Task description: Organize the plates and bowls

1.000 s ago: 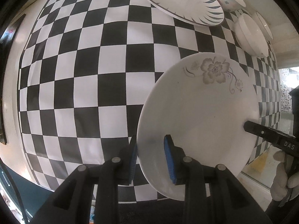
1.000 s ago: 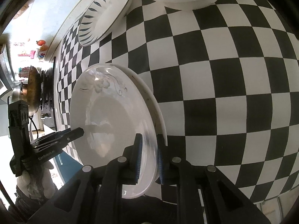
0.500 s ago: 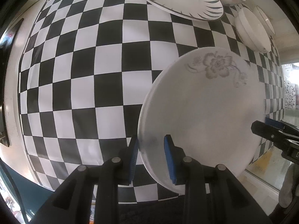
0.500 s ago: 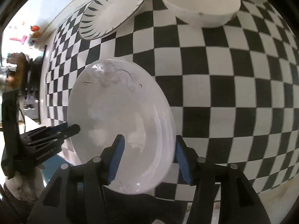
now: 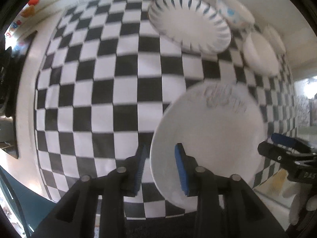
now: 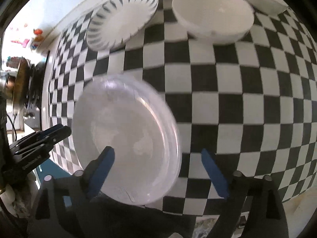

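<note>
A white plate with a grey flower print [image 5: 214, 130] lies on the checkered table, seen also in the right wrist view [image 6: 126, 146]. My left gripper [image 5: 160, 166] is open, its blue pads astride the plate's near rim with a gap on each side. My right gripper [image 6: 158, 174] is wide open and empty, just behind the plate's other rim; it shows in the left wrist view [image 5: 285, 148]. A white plate with dark petal marks [image 5: 190, 31] [image 6: 122, 19] lies at the back.
White bowls [image 5: 261, 55] [image 6: 214, 13] stand at the back right beside the petal plate, with a blue-spotted bowl [image 5: 235, 15] behind. A stove with a pan [image 6: 19, 83] stands beyond the table's left end. The table's near edge [image 6: 257, 208] is close.
My right gripper has let go of the flower plate, opened wide and drawn back. My left gripper has opened off the rim and drawn back a little. The plate now lies on the table.
</note>
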Motion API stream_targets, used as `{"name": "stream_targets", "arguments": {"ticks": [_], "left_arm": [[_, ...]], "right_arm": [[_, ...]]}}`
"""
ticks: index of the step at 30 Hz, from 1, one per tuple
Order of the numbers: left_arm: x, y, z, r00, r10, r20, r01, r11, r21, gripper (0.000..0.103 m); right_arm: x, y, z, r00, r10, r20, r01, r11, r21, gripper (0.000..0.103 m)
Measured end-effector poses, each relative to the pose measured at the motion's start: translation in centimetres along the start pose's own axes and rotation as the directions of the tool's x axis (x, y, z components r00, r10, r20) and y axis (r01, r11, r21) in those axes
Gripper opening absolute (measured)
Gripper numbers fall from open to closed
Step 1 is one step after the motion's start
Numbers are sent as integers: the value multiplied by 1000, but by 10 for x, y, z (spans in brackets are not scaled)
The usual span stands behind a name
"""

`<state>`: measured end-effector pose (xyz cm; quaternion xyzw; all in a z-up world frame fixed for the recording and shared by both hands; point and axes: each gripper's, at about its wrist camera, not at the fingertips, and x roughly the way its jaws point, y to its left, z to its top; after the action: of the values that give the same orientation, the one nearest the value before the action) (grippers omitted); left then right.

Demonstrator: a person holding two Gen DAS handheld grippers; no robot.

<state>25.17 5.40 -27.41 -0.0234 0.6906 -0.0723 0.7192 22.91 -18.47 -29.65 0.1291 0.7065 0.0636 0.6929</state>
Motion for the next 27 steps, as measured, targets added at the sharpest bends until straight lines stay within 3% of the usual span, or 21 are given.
{"name": "stream_targets", "arguments": {"ticks": [4, 10, 14, 17, 20, 24, 27], "left_arm": [[-19, 3, 25, 998, -39, 45, 40, 999, -20, 39], [-27, 24, 89, 995, -84, 59, 88, 993, -76, 39], [-17, 37, 132, 991, -124, 47, 129, 983, -131, 39], [-2, 46, 158, 990, -140, 23, 142, 975, -170, 39], [10, 48, 176, 990, -140, -1, 137, 975, -177, 39], [27, 49, 197, 993, -111, -34, 105, 981, -161, 39], [36, 50, 210, 994, -94, -54, 85, 985, -147, 39]], "right_arm": [[-22, 5, 26, 995, 78, 61, -80, 997, 22, 96], [-46, 31, 90, 967, 205, 148, -209, 978, 10, 96], [-41, 42, 139, 957, 248, 147, -253, 967, 18, 96], [-29, 39, 172, 965, 237, 116, -242, 970, 37, 94], [-12, 34, 195, 973, 219, 71, -223, 973, 61, 79], [6, 24, 207, 977, 212, 35, -214, 973, 84, 67], [20, 24, 215, 986, 163, 14, -164, 984, 76, 64]]}}
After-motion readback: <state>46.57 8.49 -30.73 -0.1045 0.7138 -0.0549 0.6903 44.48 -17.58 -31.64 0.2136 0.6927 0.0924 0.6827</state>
